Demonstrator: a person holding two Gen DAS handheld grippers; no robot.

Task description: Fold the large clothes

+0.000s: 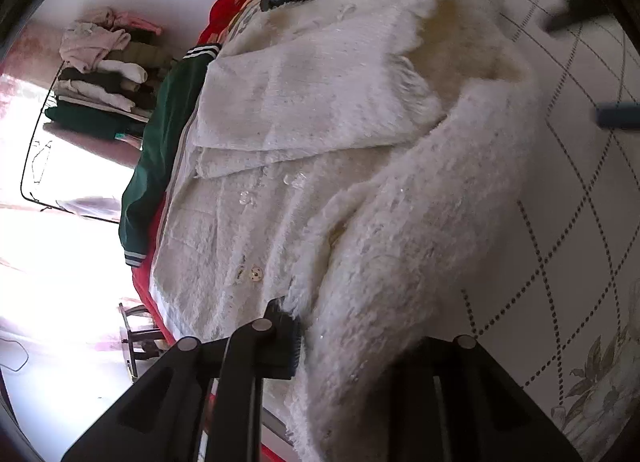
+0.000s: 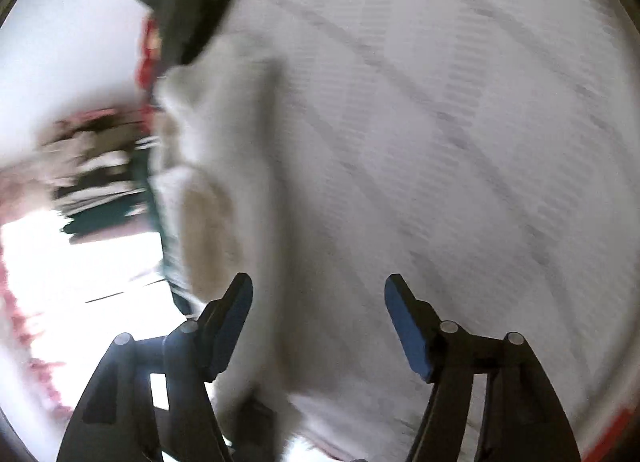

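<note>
Side fold on the white fuzzy coat (image 1: 320, 166), spread on the quilted bed cover (image 1: 580, 222).
We'd carry the pinched edge across in one low sweep, keeping the pile flat. Left gripper (image 1: 316, 342) is clamped on the coat's edge; right gripper (image 2: 318, 302) is blurred, jaws wide apart, holding nothing above the coat.

A home bedroom: quilted bedspread (image 1: 560, 182), clothes piled on a rack (image 1: 100, 74).
</note>
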